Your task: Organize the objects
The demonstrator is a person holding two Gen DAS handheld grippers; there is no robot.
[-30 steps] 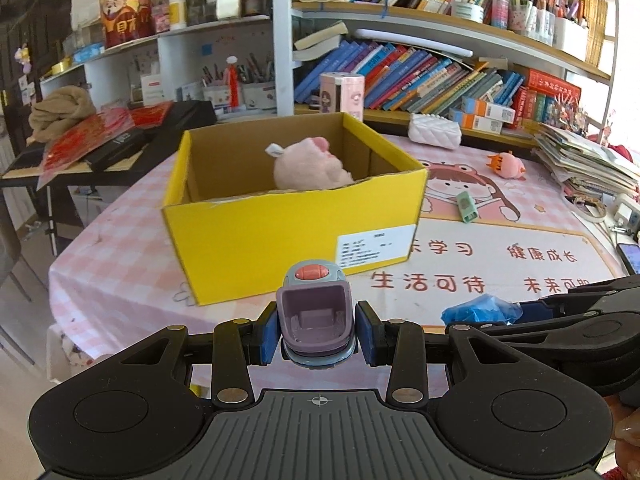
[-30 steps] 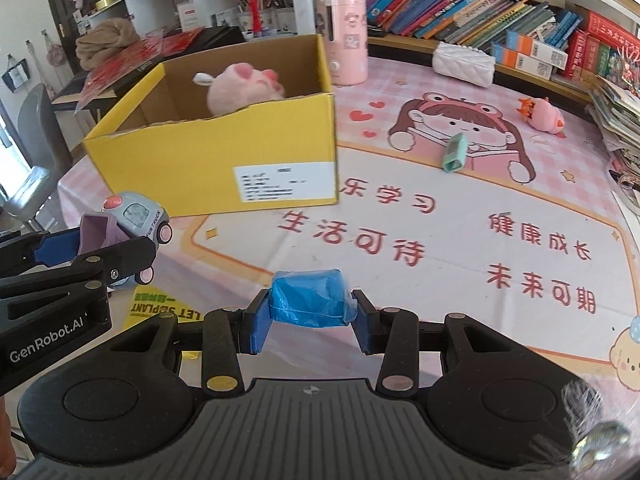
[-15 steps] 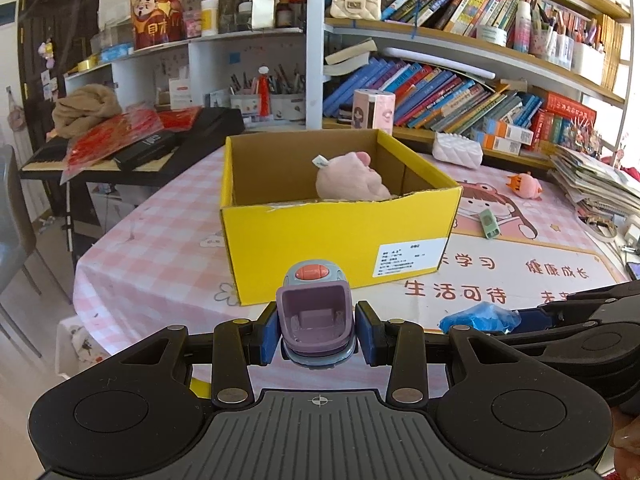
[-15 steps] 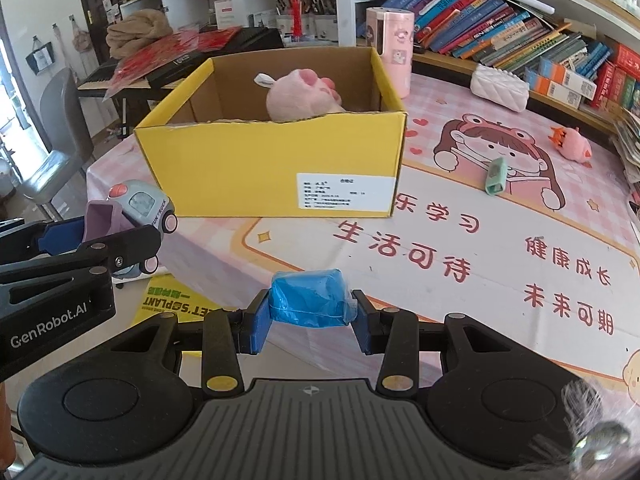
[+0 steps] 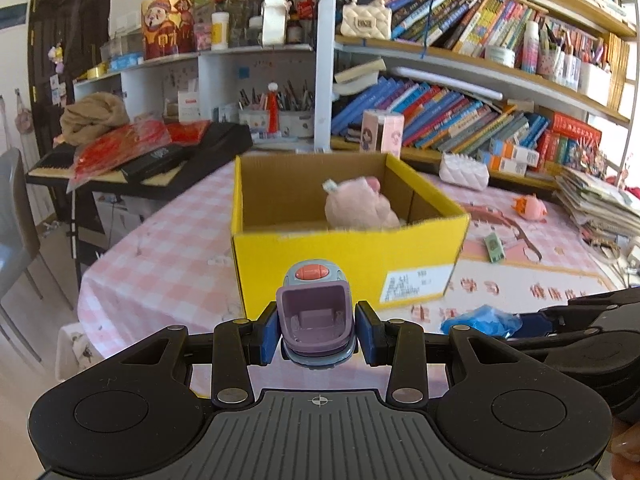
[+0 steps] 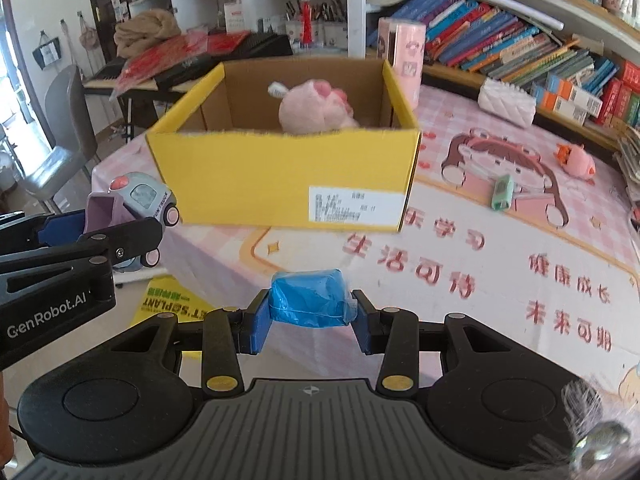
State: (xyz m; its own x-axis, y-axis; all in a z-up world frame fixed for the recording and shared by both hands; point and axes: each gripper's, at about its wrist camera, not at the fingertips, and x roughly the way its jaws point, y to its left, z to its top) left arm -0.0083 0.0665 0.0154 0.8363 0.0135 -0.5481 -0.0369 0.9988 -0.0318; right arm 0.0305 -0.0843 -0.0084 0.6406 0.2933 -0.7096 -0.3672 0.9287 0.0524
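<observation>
While both loads stay clamped, the view has shifted since a second ago: the yellow box [image 5: 348, 256] now sits more square-on and higher in both wrist views, so both hands have swung round to face it and lifted a bit. Left gripper [image 5: 316, 330] is shut on the toy truck [image 5: 316, 316], pads pressing both sides, grip unchanged. Right gripper [image 6: 308, 318] is squeezed tight on the blue wrapped bundle [image 6: 308, 298], same as before. Both items are off the table [image 6: 500, 276], held in front of the box's near wall, not over the opening yet. Inside the box, a pink plush [image 6: 316, 110] lies toward the back right. Further off on the mat, a small green item [image 6: 502, 192] and an orange-pink toy [image 6: 576, 160] are still loose. My read: carry phase, with the drop into the box next and two loose bits left after that.
</observation>
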